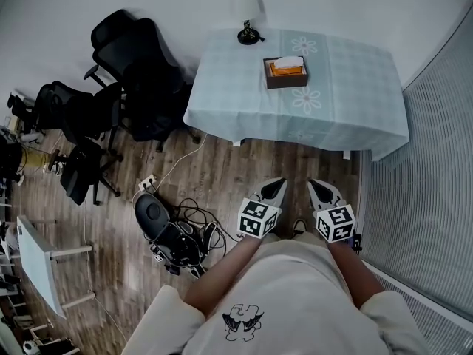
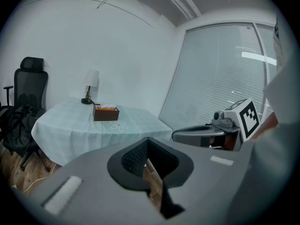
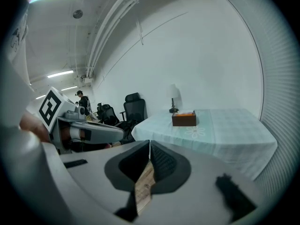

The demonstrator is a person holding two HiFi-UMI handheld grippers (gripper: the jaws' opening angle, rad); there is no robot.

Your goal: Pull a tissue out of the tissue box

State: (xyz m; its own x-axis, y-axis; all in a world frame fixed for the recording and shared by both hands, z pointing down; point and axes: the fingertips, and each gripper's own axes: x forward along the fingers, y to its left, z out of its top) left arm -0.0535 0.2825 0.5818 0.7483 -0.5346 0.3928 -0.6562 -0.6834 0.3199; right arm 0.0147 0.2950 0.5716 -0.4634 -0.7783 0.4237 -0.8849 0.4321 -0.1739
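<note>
The brown tissue box [image 1: 285,73] stands on the table's pale green cloth [image 1: 347,102], with a white tissue [image 1: 290,61] poking from its top. It also shows far ahead as the tissue box [image 2: 105,112] in the left gripper view and the tissue box [image 3: 183,118] in the right gripper view. My left gripper [image 1: 281,181] and right gripper [image 1: 311,183] hang side by side over the wooden floor, well short of the table's near edge. Both point toward the table. The left gripper [image 2: 148,139] and the right gripper [image 3: 149,143] are shut with nothing between their tips.
A lamp [image 1: 247,13] stands at the table's back left corner. Black office chairs [image 1: 137,80] crowd the floor left of the table. Cables and a dark device [image 1: 166,231] lie on the floor at my left. A ribbed wall [image 1: 432,183] runs along the right.
</note>
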